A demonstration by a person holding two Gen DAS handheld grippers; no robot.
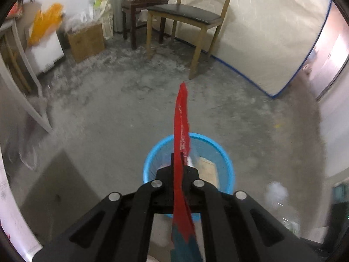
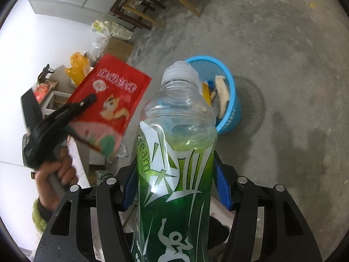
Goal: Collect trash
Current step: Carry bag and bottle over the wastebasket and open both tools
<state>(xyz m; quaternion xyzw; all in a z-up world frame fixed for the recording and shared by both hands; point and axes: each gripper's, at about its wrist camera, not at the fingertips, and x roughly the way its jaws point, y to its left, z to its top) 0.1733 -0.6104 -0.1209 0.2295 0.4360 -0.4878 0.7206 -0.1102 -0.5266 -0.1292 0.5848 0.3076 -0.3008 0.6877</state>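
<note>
My left gripper (image 1: 181, 161) is shut on a red snack packet (image 1: 182, 122), seen edge-on and hanging over the blue basket (image 1: 152, 152) on the floor. In the right wrist view the same packet (image 2: 113, 100) shows its printed face, clamped in the left gripper (image 2: 90, 99) held by a hand (image 2: 54, 172). My right gripper (image 2: 174, 183) is shut on a clear plastic bottle (image 2: 176, 144) with a green label and white cap, its blue pads (image 2: 222, 185) pressing both sides. The blue basket (image 2: 231, 83) lies beyond the bottle with some trash inside.
A wooden chair (image 1: 185, 15) and a dark stool (image 1: 139, 6) stand at the far wall beside a white mattress (image 1: 272, 43). A cardboard box (image 1: 86, 39), bags and a table leg (image 1: 26, 65) crowd the left. A white crumpled wad (image 1: 277, 193) lies right of the basket.
</note>
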